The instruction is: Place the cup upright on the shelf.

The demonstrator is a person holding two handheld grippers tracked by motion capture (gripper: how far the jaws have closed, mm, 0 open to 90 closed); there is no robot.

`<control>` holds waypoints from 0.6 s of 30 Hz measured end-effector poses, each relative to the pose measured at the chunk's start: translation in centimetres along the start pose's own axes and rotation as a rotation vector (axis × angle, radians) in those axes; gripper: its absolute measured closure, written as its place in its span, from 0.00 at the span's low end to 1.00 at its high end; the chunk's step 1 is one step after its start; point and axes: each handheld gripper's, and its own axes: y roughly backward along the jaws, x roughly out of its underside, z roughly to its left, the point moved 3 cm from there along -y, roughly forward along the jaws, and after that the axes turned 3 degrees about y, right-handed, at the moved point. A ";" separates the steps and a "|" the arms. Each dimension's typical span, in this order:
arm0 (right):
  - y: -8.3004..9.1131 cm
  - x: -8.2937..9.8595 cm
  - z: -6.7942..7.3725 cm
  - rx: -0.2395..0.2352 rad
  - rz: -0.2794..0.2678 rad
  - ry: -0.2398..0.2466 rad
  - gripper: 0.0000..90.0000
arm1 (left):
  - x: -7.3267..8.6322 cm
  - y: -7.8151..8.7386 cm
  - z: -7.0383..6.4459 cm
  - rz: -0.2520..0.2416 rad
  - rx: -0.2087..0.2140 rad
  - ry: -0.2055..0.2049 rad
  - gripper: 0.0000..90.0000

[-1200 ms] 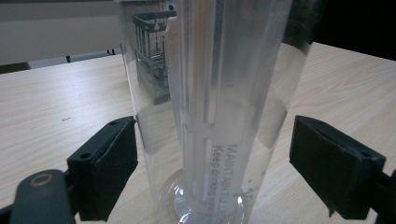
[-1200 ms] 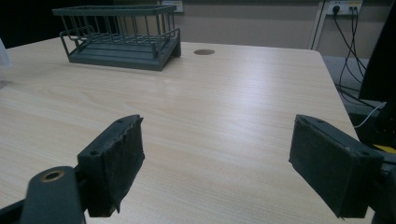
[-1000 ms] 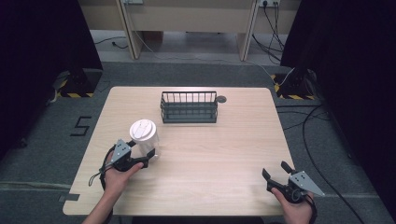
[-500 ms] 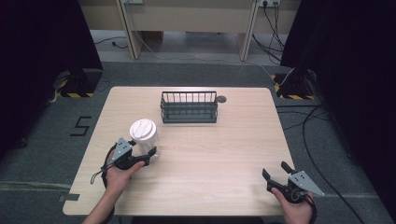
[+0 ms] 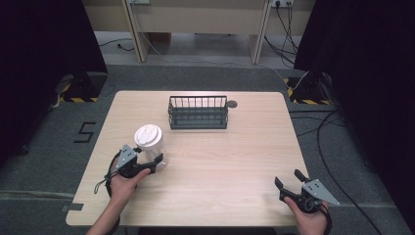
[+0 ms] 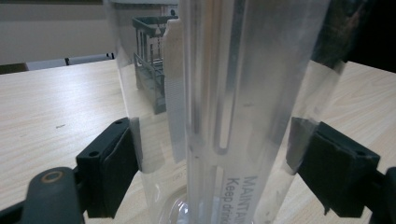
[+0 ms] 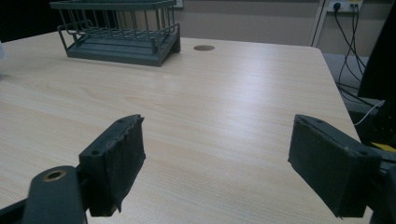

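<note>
Left tongs (image 5: pixel 157 161) closed around clear lidded cup (image 5: pixel 149 141), little changed over the last second.

Pads (image 6: pixel 122 161) pressing both sides of the cup wall, cup upright on the bench (image 5: pixel 235 161), front left, well short of the wire basket (image 5: pixel 198 112). Grip apparently settled; lift likely next. Right tongs (image 5: pixel 286 180) open, empty, resting front right.

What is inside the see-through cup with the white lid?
The clear cup looks empty: through its wall in the left gripper view you see the dark wire rack and table behind it. The very bottom is cut off, so that part can't be checked.
</note>
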 end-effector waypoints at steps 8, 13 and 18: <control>0.0 0.0 0.0 0.001 -0.001 0.000 0.21 | -0.5 0.1 0.0 -0.012 -0.007 -0.012 0.19; 0.0 0.0 0.0 0.001 -0.001 -0.001 0.21 | -1.0 0.3 -0.2 -0.014 0.004 -0.019 0.19; 0.0 0.0 0.0 0.004 -0.004 0.003 0.21 | -1.7 0.5 -0.4 -0.022 0.008 -0.038 0.19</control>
